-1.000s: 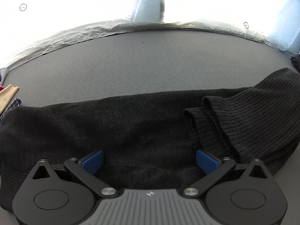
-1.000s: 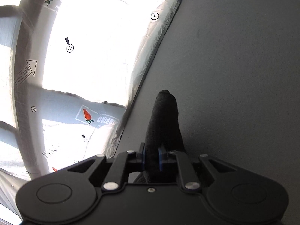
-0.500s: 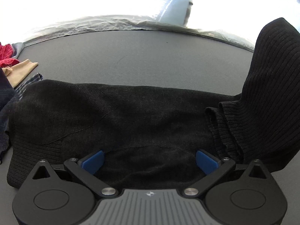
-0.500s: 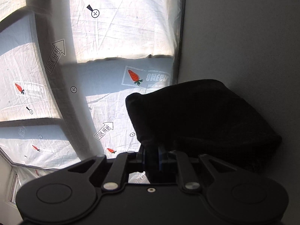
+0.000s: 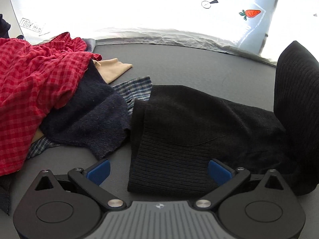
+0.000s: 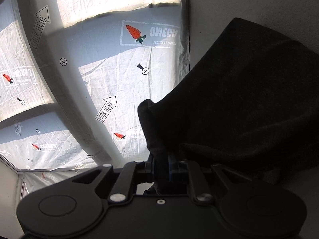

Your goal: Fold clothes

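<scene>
A black knit sweater (image 5: 199, 119) lies across the dark grey table (image 5: 189, 63), its ribbed hem (image 5: 169, 165) nearest the camera. My left gripper (image 5: 158, 171) hovers open over that hem, blue pads wide apart, nothing between them. At the right edge of the left wrist view a ribbed part of the sweater (image 5: 295, 91) is lifted up. In the right wrist view my right gripper (image 6: 161, 165) is shut on a fold of the same black sweater (image 6: 239, 99), which hangs off to the right of the jaws.
A heap of other clothes lies to the left: a red checked garment (image 5: 33, 83), a navy knit (image 5: 89, 119), a beige piece (image 5: 113, 69) and a blue plaid cloth (image 5: 135, 89). A white printed sheet (image 5: 159, 10) hangs behind the table's far edge.
The left gripper has shifted leftward along the sweater to its hem, bringing the clothes heap into view. The right gripper has carried its fold up and across, the cloth now spreading wider beside it.
</scene>
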Demonstrator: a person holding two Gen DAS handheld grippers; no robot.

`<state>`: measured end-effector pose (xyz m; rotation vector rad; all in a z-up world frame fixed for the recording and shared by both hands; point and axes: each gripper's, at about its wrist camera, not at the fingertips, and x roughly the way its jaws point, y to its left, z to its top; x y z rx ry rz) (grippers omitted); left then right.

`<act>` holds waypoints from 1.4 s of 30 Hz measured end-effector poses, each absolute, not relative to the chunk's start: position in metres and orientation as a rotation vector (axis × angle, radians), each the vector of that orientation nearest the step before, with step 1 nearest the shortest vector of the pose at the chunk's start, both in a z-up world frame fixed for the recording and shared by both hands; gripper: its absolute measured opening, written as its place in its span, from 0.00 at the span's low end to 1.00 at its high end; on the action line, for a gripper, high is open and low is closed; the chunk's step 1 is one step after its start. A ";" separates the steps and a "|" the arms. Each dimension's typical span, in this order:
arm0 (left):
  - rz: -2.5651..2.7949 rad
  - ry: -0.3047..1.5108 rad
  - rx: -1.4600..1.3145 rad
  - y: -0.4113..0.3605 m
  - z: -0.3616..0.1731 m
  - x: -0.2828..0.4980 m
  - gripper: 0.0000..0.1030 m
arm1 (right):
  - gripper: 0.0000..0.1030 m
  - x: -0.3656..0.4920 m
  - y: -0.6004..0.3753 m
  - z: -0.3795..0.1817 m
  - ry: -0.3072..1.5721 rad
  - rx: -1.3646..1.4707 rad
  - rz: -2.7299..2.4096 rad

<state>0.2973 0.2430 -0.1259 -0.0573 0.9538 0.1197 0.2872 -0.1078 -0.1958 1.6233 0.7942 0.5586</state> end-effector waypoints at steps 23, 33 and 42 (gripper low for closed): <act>0.229 1.025 -0.218 0.313 -0.163 0.297 1.00 | 0.40 0.334 0.011 -0.252 1.203 1.565 0.522; 0.169 0.956 -0.327 0.311 -0.132 0.293 1.00 | 0.40 0.349 -0.003 -0.166 1.127 0.922 0.545; -0.020 0.967 -0.304 0.265 -0.124 0.324 1.00 | 0.68 0.358 -0.060 -0.133 0.894 0.228 0.224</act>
